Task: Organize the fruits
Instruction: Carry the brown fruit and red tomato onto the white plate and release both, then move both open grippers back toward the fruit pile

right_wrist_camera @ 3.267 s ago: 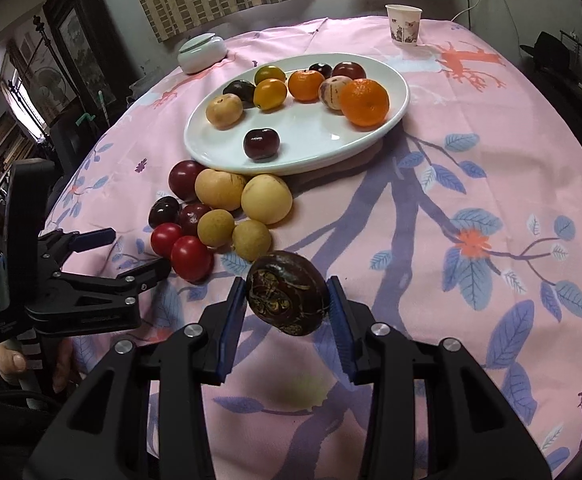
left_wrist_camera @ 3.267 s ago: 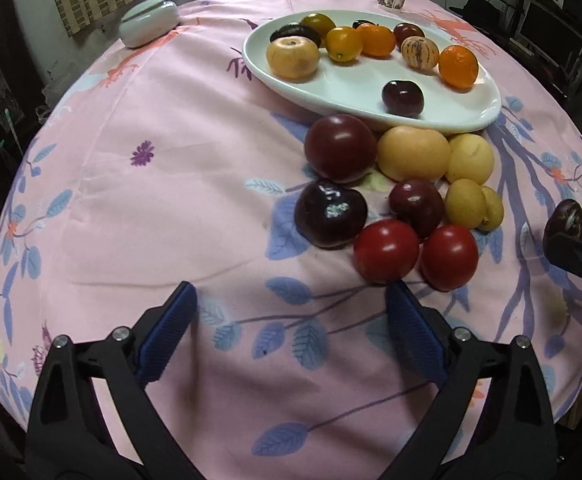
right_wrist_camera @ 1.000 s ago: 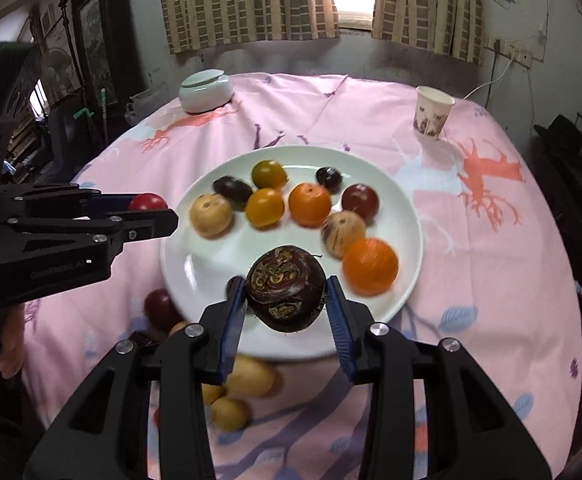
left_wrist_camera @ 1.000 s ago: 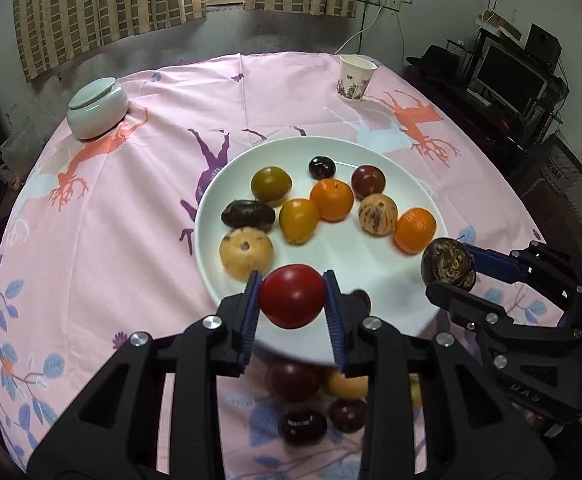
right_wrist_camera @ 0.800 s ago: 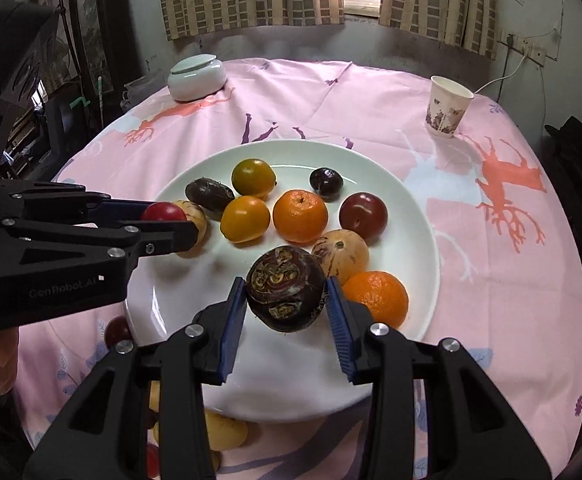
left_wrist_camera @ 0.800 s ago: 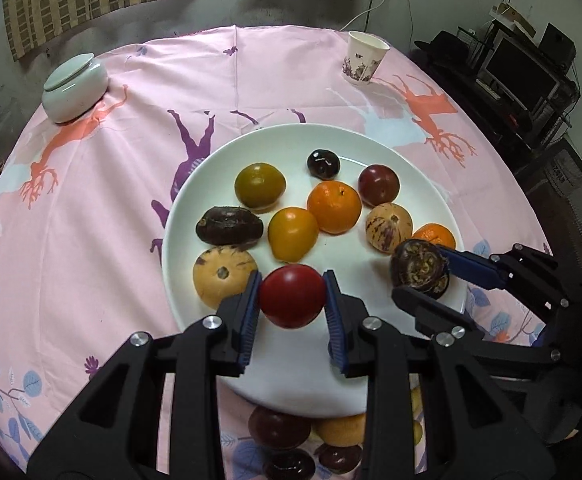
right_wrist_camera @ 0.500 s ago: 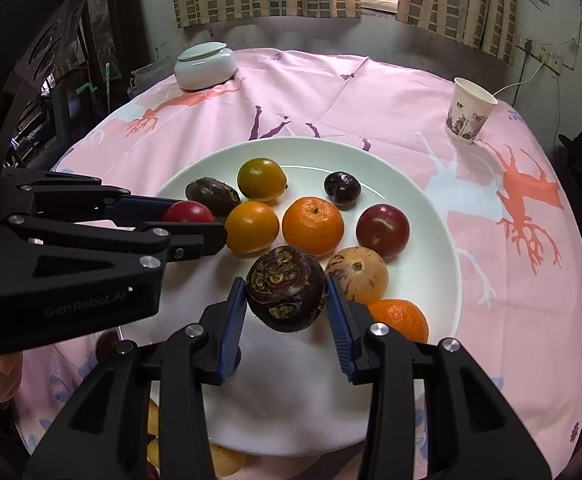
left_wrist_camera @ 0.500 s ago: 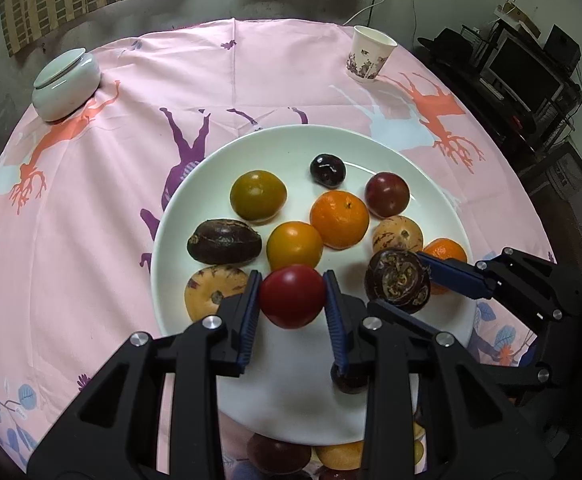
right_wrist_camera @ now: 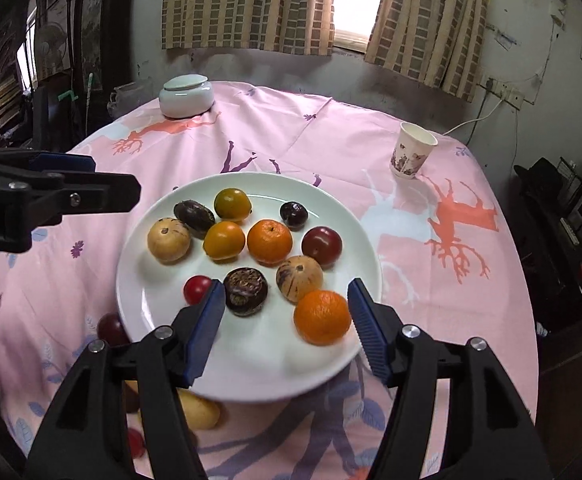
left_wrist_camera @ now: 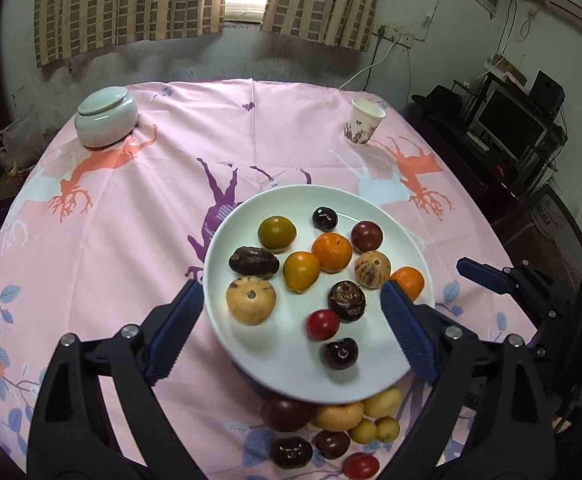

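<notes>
Far left on the pink tablecloth (left_wrist_camera: 139, 216): a pale lidded jar (left_wrist_camera: 106, 117). Nearer, the left gripper (left_wrist_camera: 291, 332), spread wide and holding nothing, raised above the near half of the white plate (left_wrist_camera: 227, 340).

On the plate, from the left: a tan round fruit (left_wrist_camera: 251, 300) with a dark wrinkled fruit (left_wrist_camera: 254, 261) just beyond it; a greenish-yellow fruit (left_wrist_camera: 276, 233) farther back; a yellow-orange fruit (left_wrist_camera: 301, 272) touching an orange (left_wrist_camera: 331, 252); a small red tomato (left_wrist_camera: 322, 324) lying just beside a dark rough-skinned fruit (left_wrist_camera: 346, 301); a dark plum (left_wrist_camera: 338, 354) close to the near rim. Farther right, a striped tan fruit (left_wrist_camera: 372, 269), a red plum (left_wrist_camera: 366, 236) and a second orange (left_wrist_camera: 409, 282) by the right rim.

Off the plate, against its near edge: a loose cluster of red, dark and yellow fruits (left_wrist_camera: 333, 426) on the cloth.

Far right of the plate, a paper cup (left_wrist_camera: 362, 121) standing upright. Right gripper (right_wrist_camera: 287, 330) likewise wide apart and empty, hanging over the near right part of the plate, the second orange between its two pads.
</notes>
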